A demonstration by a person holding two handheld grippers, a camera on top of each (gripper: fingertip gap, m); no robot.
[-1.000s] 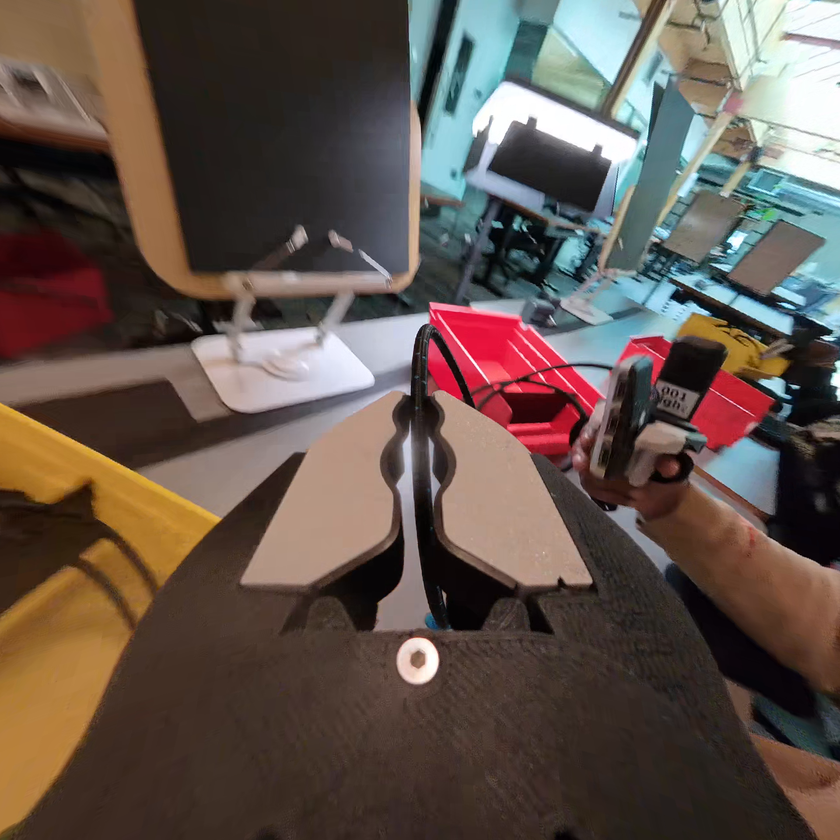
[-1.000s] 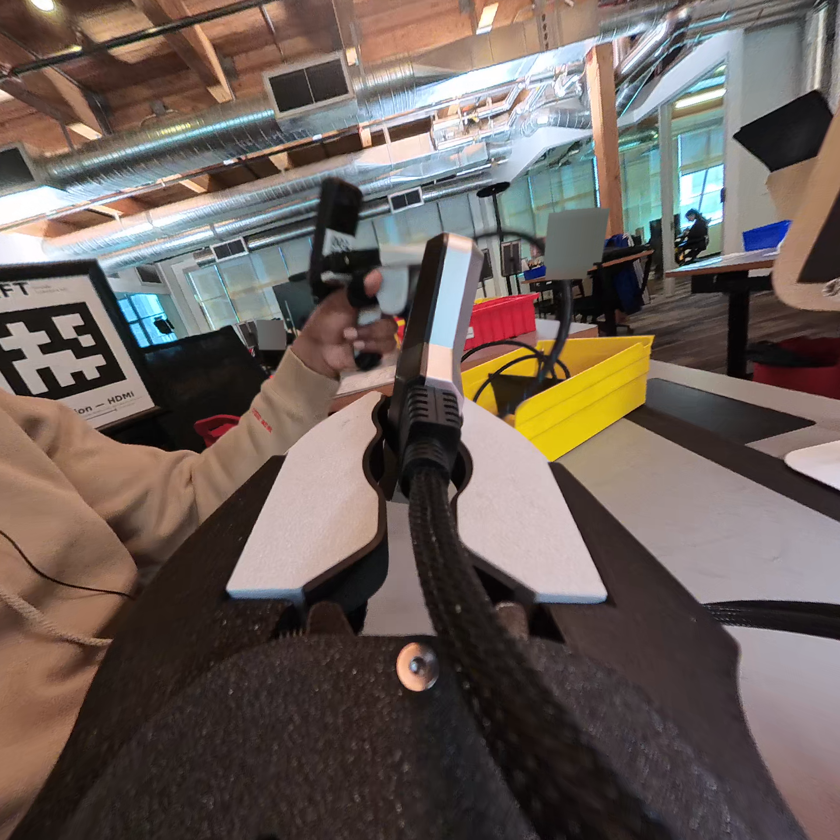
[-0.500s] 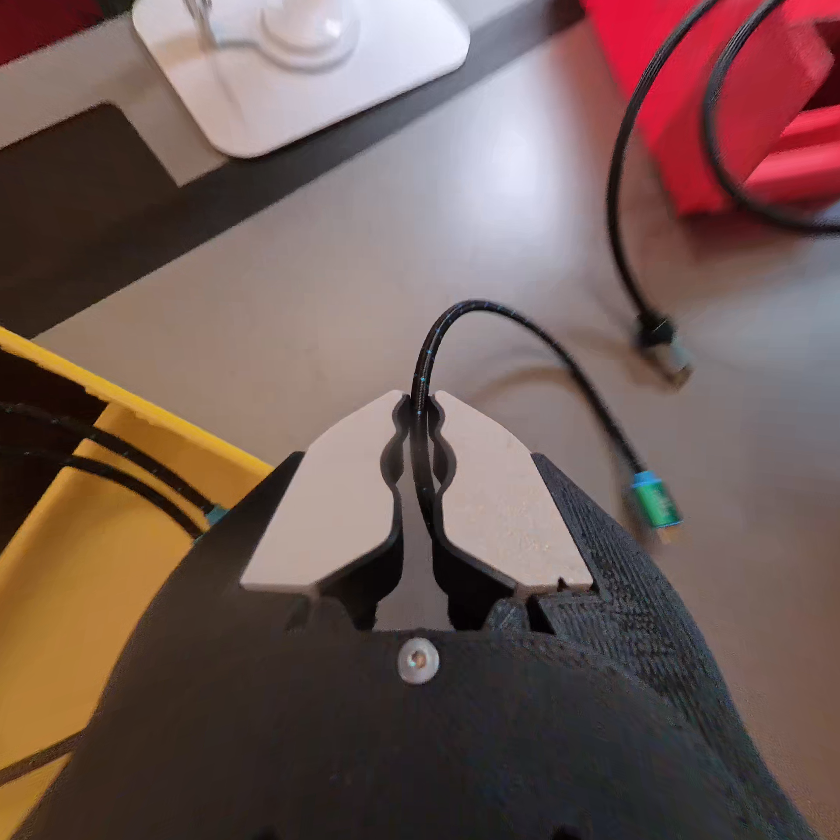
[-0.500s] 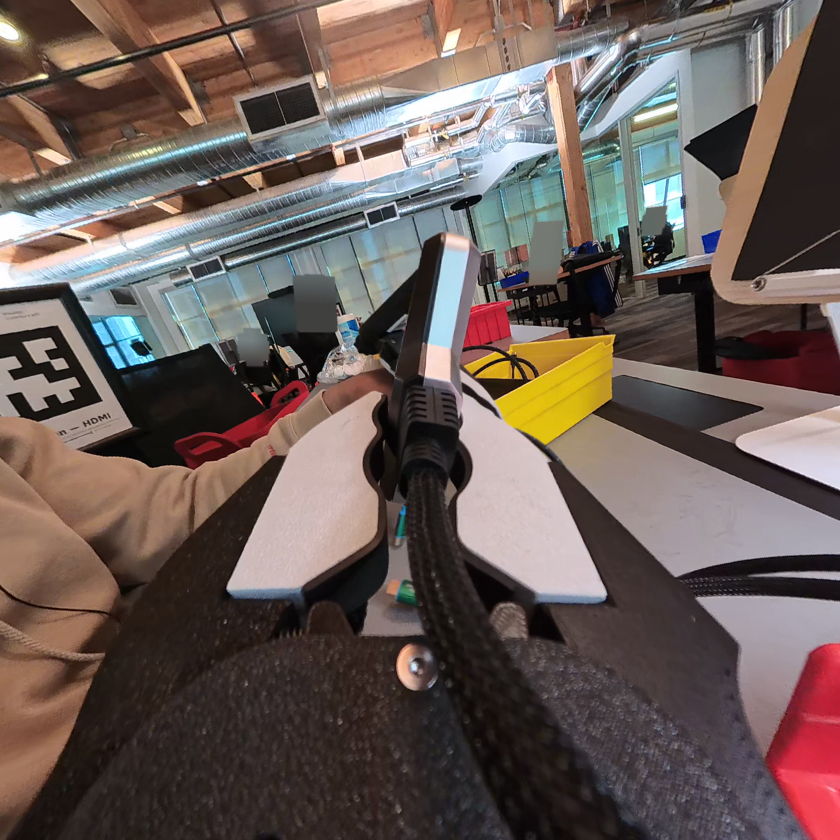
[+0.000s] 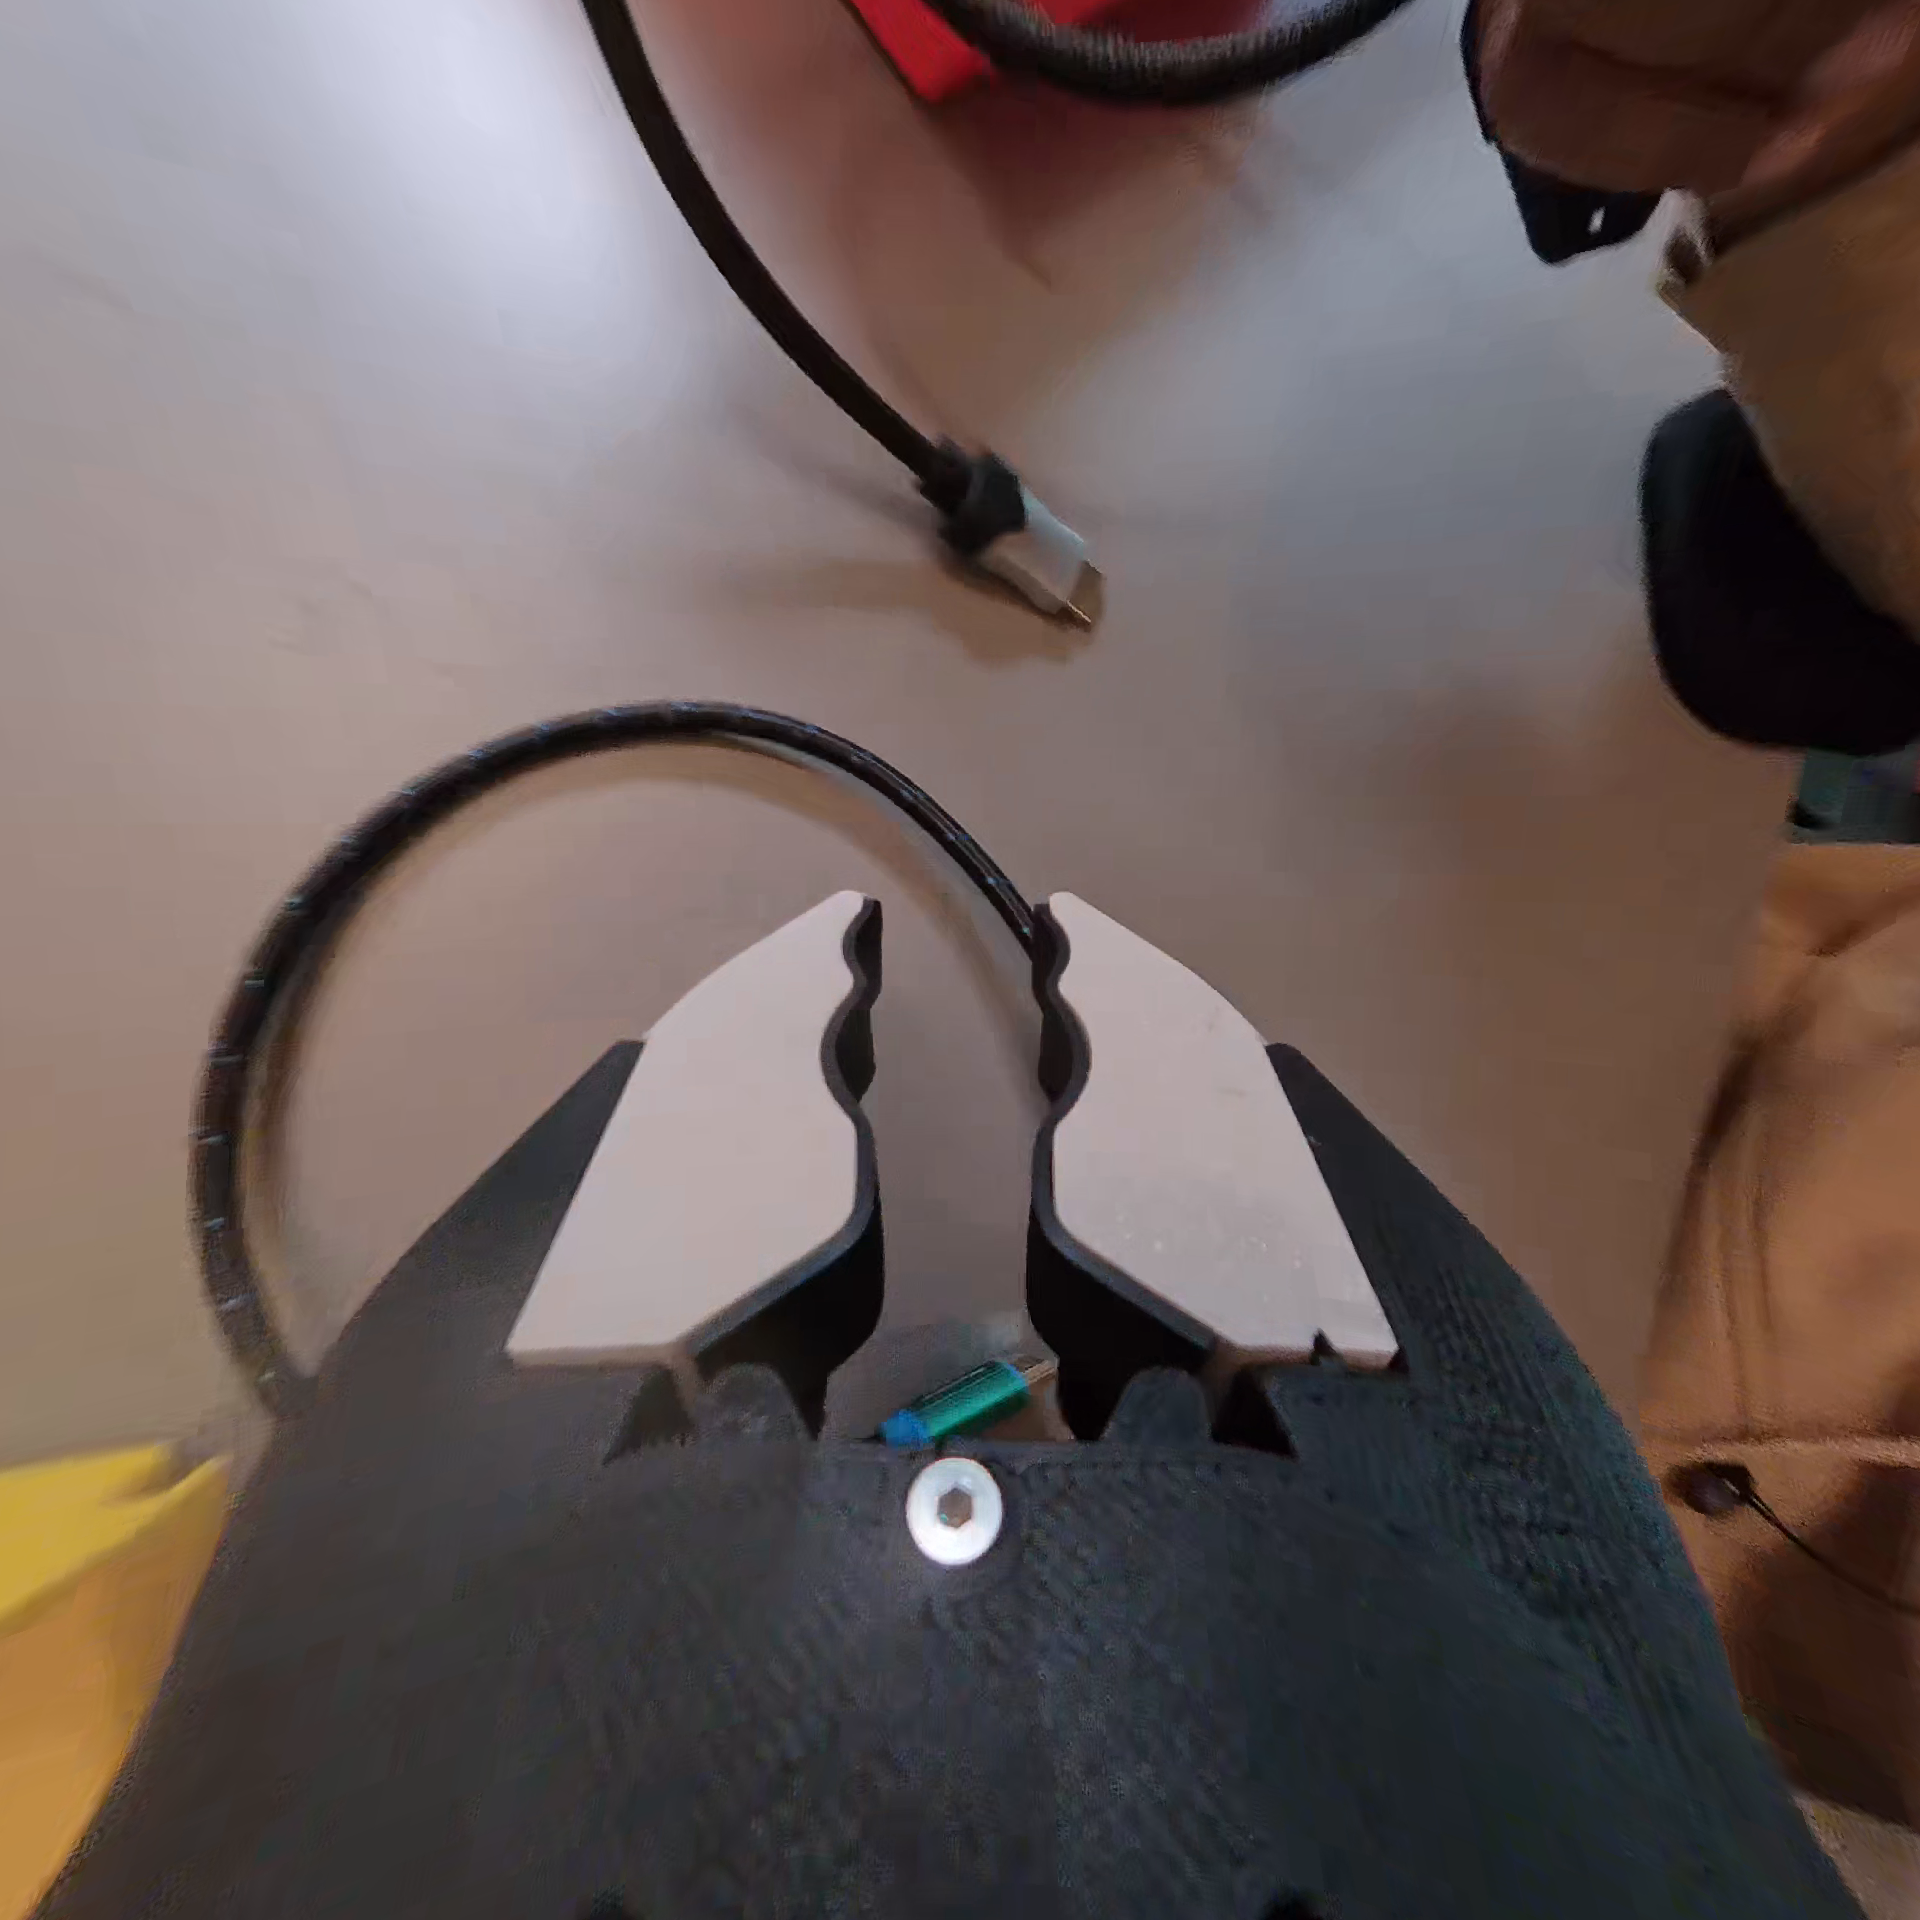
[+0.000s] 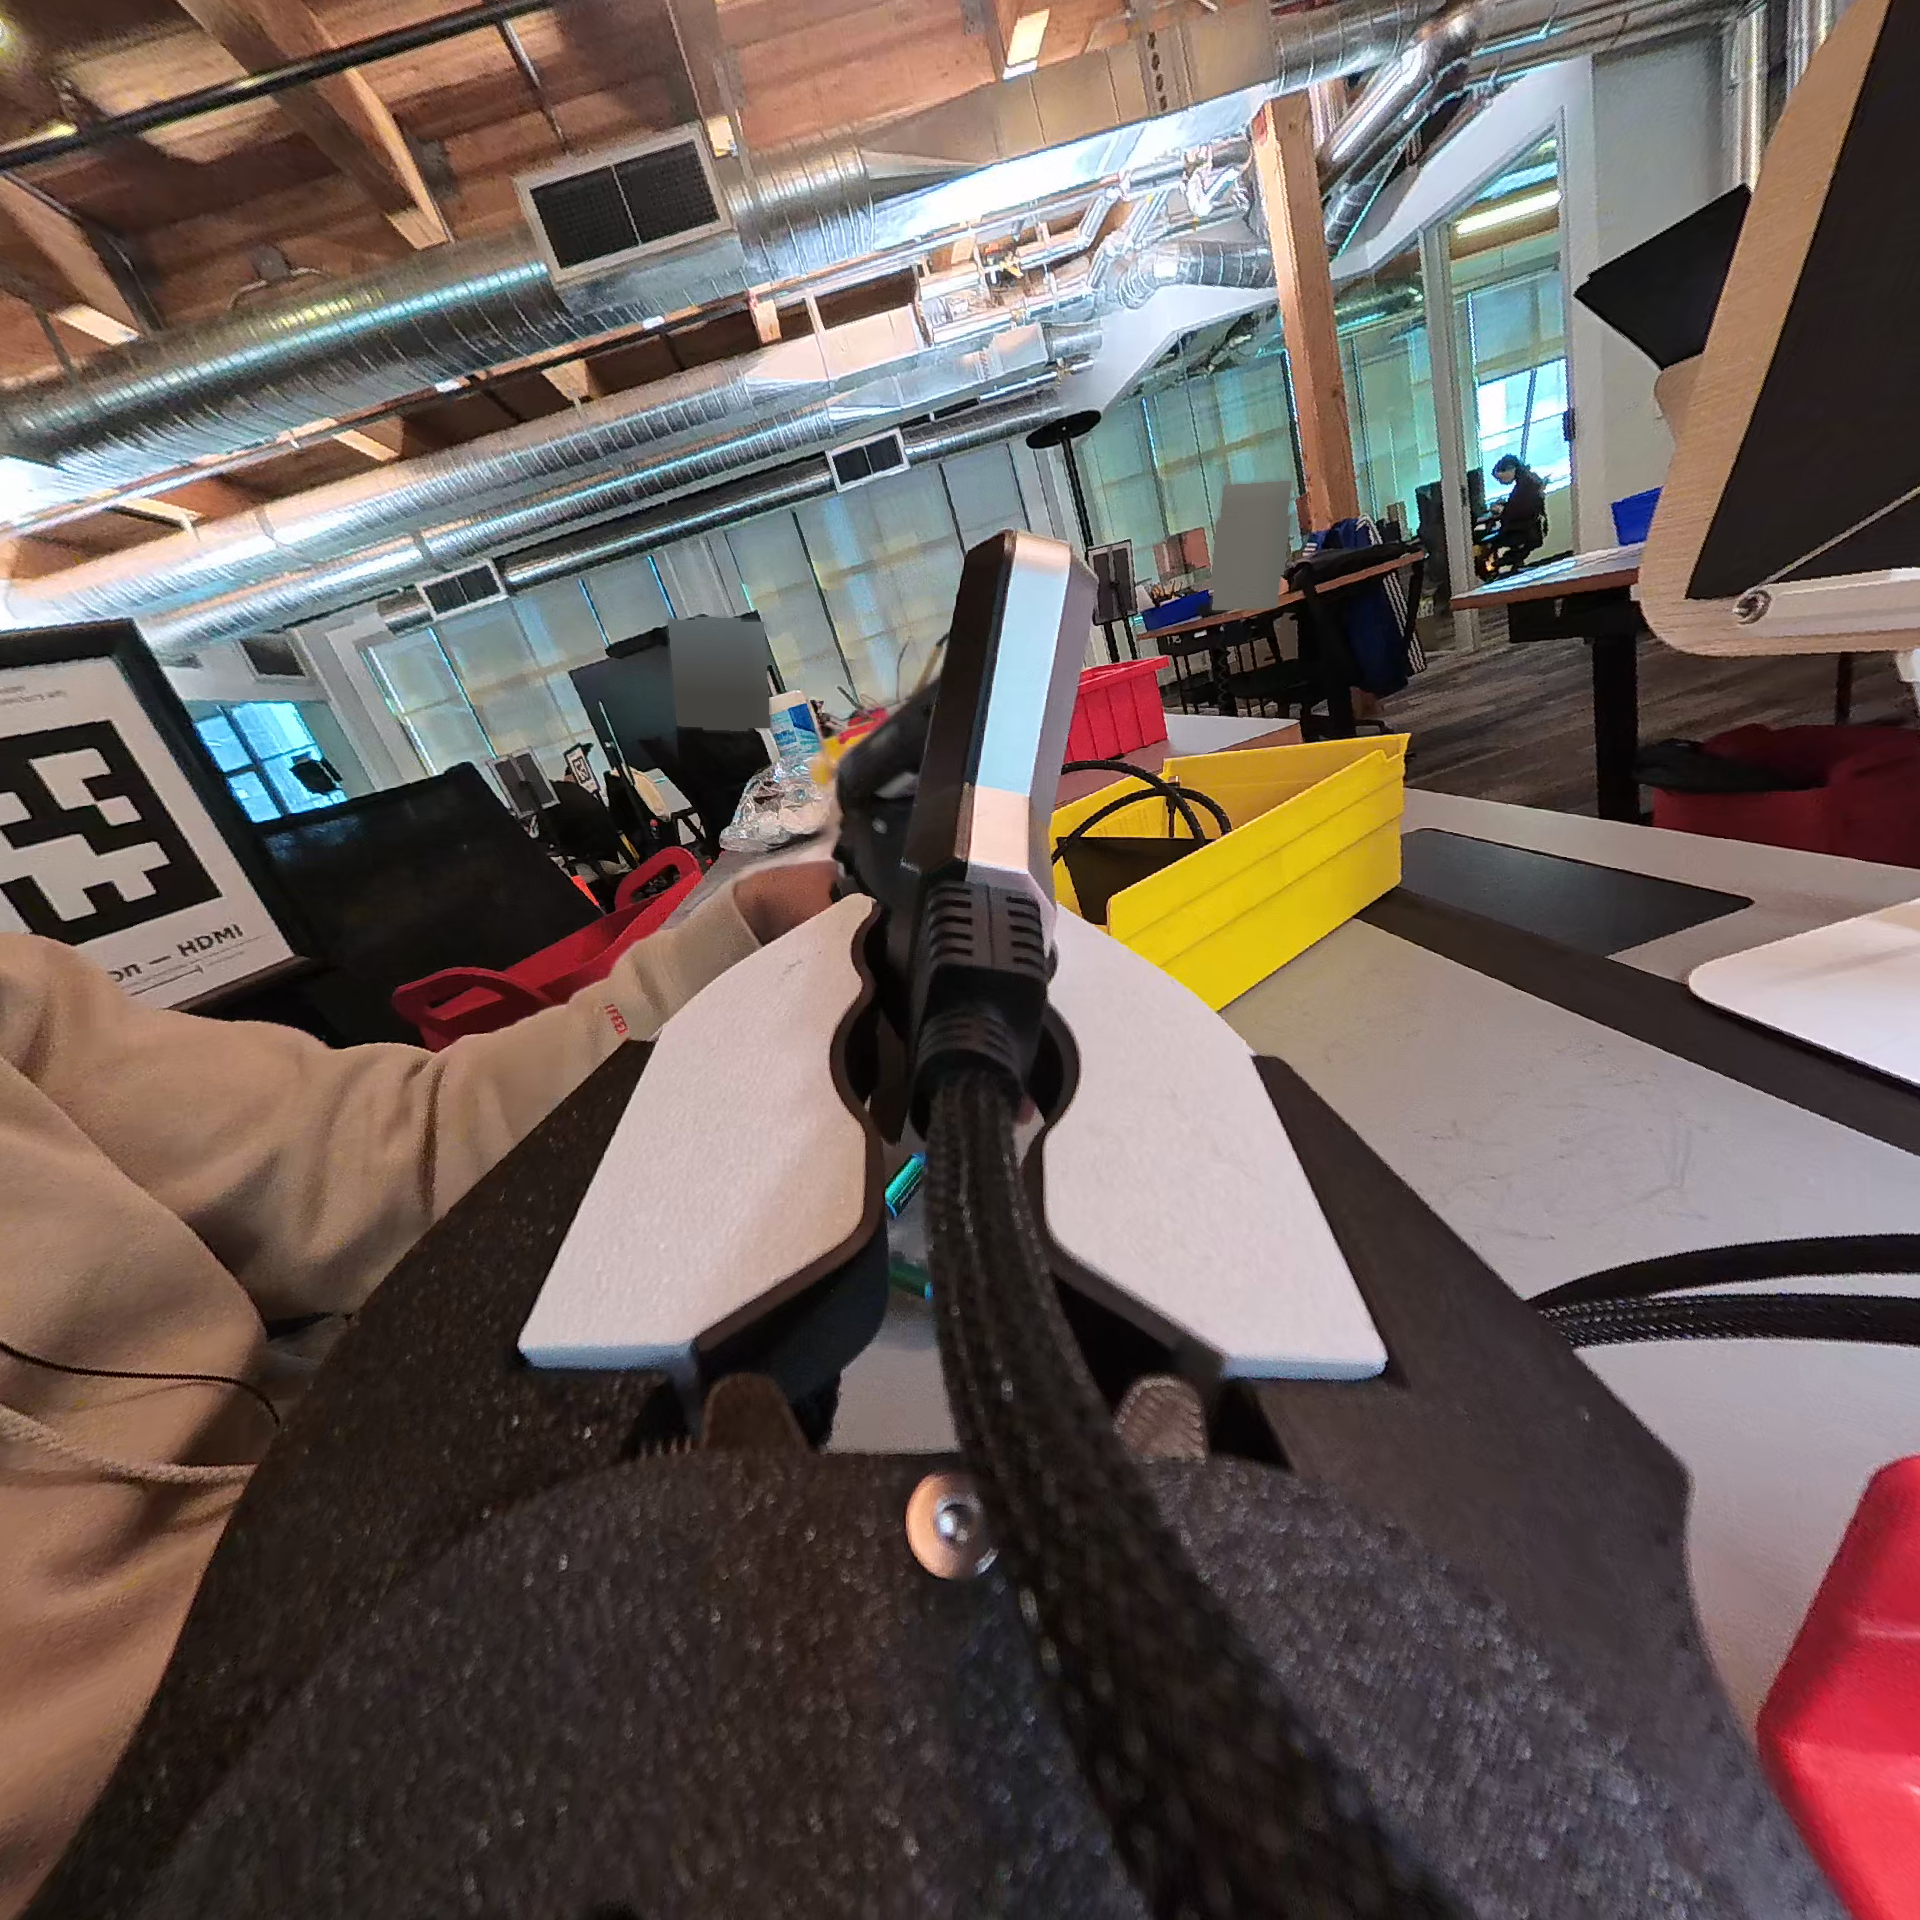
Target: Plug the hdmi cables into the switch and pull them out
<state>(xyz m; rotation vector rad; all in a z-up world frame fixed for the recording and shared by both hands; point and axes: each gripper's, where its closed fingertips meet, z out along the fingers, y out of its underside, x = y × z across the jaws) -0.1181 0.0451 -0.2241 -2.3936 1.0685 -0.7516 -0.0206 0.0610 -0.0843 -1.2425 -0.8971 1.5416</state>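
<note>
My left gripper (image 5: pixel 958 914) is open and empty, pointing down at the grey table (image 5: pixel 416 468). A thin black HDMI cable (image 5: pixel 582 738) lies in an arc in front of it and runs under its right finger. Its green plug (image 5: pixel 966 1397) lies on the table below the jaws. A second cable with a silver plug (image 5: pixel 1039 556) lies farther ahead. My right gripper (image 6: pixel 956 935) is shut on the black and silver switch (image 6: pixel 1003 717) at its cable end and holds it upright above the table. The switch's thick braided cable (image 6: pixel 1039 1403) runs back over the gripper.
A yellow bin (image 6: pixel 1268 842) holding cables stands ahead on the table; its corner also shows in the left wrist view (image 5: pixel 73 1538). A red bin (image 6: pixel 1849 1662) is at my near right. A white stand base (image 6: pixel 1839 987) and loose cables (image 6: pixel 1714 1288) lie to the right. A tan sleeve (image 6: pixel 312 1091) is at the left. The tips of one gripper are about 15 cm away from the tips of the other.
My left gripper has come down from level to pointing at the table and opened, letting go of the thin cable. The right gripper still holds the switch, nearly unmoved.
</note>
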